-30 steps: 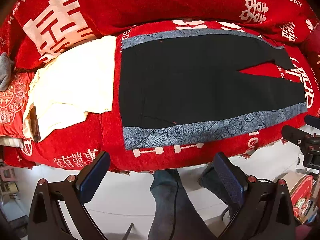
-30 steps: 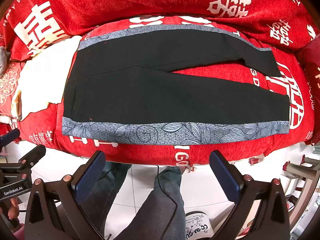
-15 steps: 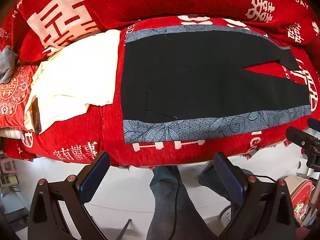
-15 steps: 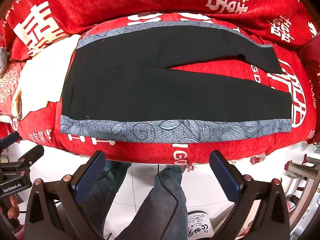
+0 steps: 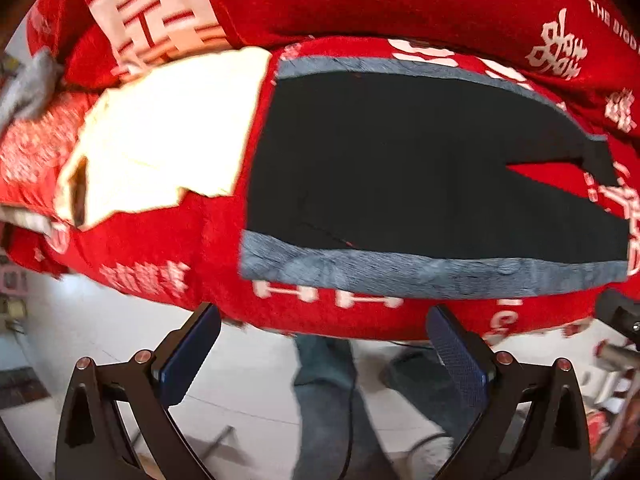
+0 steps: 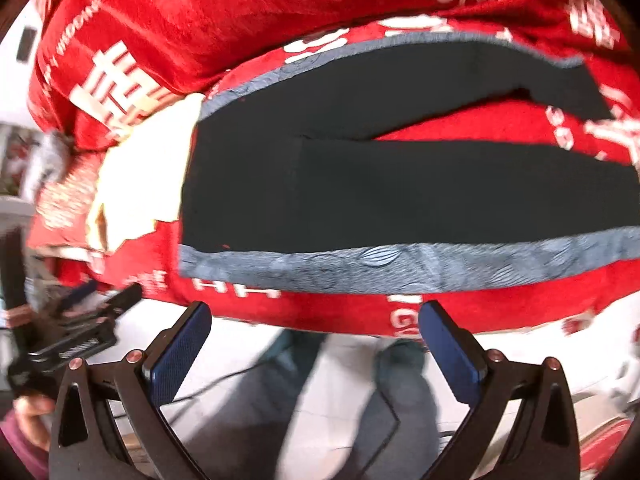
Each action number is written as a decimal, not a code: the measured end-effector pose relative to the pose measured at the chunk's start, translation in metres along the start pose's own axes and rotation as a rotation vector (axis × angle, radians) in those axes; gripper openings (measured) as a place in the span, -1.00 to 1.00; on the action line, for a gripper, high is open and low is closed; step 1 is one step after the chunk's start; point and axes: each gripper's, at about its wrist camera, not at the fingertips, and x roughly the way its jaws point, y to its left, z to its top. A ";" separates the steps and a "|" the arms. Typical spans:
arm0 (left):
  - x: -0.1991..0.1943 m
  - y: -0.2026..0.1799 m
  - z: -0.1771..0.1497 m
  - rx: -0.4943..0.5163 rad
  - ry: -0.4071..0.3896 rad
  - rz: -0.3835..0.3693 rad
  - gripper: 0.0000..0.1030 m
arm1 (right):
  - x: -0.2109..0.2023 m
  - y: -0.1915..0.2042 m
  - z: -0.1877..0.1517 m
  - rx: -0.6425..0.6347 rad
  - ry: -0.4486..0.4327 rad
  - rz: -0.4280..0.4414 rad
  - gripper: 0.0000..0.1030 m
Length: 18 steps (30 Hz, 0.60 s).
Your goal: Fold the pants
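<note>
pants (image 5: 400, 168) flat, unmoved | left gripper (image 5: 324, 344), right gripper (image 6: 316, 336) apart, empty | both views shifted, blurred

On my left wrist feed, the red sofa cover (image 5: 400, 8) carries white print: "THE BIG D…" runs off the upper right edge of the backrest, and a white double-happiness character (image 5: 558, 50) sits just below it. More large white characters show upper left, too blurred for me to read fully. On my right wrist feed, the same cover (image 6: 240, 12) shows "WEDDING" upper left, smeared, and "GO" (image 6: 400, 318) on the front edge of the seat. Other marks are too blurred to read
</note>
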 end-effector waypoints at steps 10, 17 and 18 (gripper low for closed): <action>0.060 0.013 -0.005 -0.027 0.041 -0.134 1.00 | 0.076 -0.023 -0.011 0.125 0.061 0.259 1.00; 0.132 0.035 -0.010 -0.119 0.087 -0.332 0.84 | 0.179 -0.040 -0.029 0.264 0.174 0.389 -0.03; 0.138 0.037 -0.011 -0.129 0.094 -0.351 0.84 | 0.192 -0.043 -0.031 0.273 0.174 0.396 -0.04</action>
